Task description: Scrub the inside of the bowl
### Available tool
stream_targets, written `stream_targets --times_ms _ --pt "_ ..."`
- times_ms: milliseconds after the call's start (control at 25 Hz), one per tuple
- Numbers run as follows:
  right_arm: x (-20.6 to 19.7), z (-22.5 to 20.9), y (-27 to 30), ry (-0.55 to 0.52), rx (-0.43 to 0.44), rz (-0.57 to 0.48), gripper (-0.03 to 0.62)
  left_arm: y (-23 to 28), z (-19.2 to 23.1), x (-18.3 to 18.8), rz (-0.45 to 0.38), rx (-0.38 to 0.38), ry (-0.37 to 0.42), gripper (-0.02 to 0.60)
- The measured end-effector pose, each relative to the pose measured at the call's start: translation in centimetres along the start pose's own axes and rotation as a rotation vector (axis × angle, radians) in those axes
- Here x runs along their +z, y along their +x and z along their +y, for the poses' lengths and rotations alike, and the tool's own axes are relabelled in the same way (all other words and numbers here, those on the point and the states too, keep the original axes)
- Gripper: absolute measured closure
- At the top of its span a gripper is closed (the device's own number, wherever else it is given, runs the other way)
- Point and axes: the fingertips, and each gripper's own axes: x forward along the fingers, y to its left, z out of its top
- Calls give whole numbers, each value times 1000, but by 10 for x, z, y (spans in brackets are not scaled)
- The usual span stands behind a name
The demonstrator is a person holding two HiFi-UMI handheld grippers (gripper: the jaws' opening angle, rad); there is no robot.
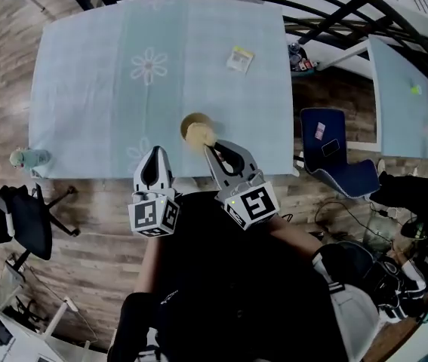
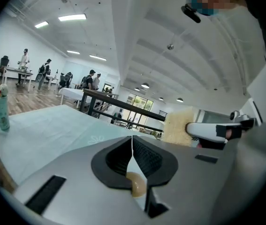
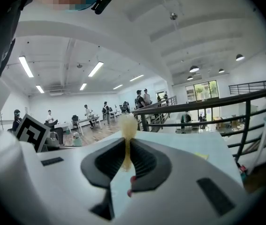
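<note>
Clamping down on a thin tan scrub pad [image 3: 127, 124], the right gripper [image 1: 212, 146] has its jaws shut on the pad's lower edge, so most of the pad stands free beyond the tips. In the head view the pad sits over the near right part of the small brown bowl [image 1: 189, 120]; whether it presses on the inner wall or only hovers above it cannot be told. The bowl stands on the cloth-covered counter [image 1: 93, 89], toward its near edge. A small packet [image 1: 240, 58] lies well beyond the bowl and to the right, and a bottle [image 1: 29, 157] rests far to the bowl's left at the counter's corner. The left gripper [image 2: 132, 139] hangs just left of the bowl and nearer the person, apart from it, with its jaws closed tip to tip. A small tan blob shows low in their gap, and what it is cannot be told. The pad looks soft and light, and held by one edge it will likely fold under pressure, so a deeper bite would probably scrub harder. The bowl looks small and light enough to skate on the cloth. Pinching its rim on the far left side, away from the pad, seems the safest hold for the idle gripper.
</note>
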Motion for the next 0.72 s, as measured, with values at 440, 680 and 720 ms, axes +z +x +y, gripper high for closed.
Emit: stream_targets --times_ms 440,680,720 --pt "-17 -54 -11 63 124 96 556 27 -31 -58 124 146 -76 566" --pt "-33 -69 -16 74 161 150 556 45 -23 -96 197 224 -116 565" --pt "-37 -73 -15 72 165 160 556 49 -21 -101 205 235 -130 565"
